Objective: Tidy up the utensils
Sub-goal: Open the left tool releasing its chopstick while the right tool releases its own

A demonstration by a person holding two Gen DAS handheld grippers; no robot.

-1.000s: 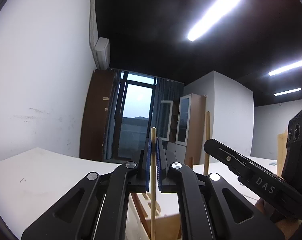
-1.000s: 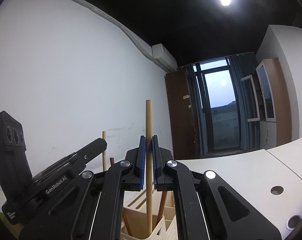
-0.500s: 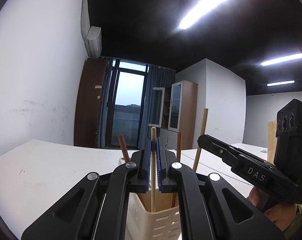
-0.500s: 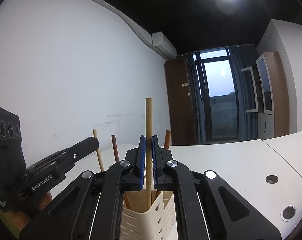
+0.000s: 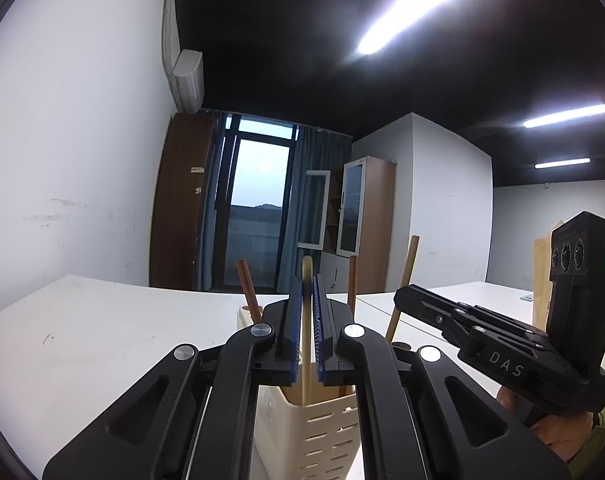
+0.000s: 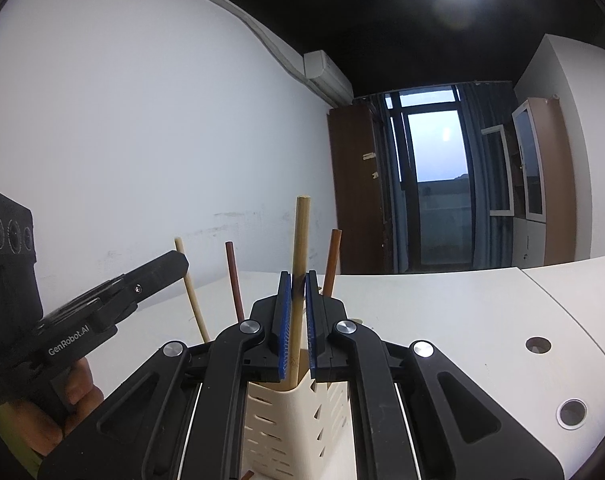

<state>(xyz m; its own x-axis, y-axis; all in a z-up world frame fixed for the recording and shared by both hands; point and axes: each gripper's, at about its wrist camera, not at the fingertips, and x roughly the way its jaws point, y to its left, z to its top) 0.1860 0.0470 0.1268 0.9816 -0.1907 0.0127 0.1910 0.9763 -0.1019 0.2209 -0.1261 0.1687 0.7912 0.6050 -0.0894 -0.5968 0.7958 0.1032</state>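
Now the left hand-held gripper (image 5: 307, 320) pinches one pale chopstick (image 5: 306, 360) upright; the right hand-held gripper (image 6: 297, 316) pinches a thicker bamboo stick (image 6: 300, 240). Both stand in one slotted cream holder (image 6: 278, 420) with two dark sticks (image 6: 234, 280), amid bare white surface (image 6: 442, 320).

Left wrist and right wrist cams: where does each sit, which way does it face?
Left wrist: on the left claw, facing level across the white table to the window; its pale stick stands in the cream holder; right claw and a hand at right.
Right wrist: on the right claw, same heading; thicker bamboo stick between the pads; left claw at left.
Shared: holder, brown sticks, table, window.
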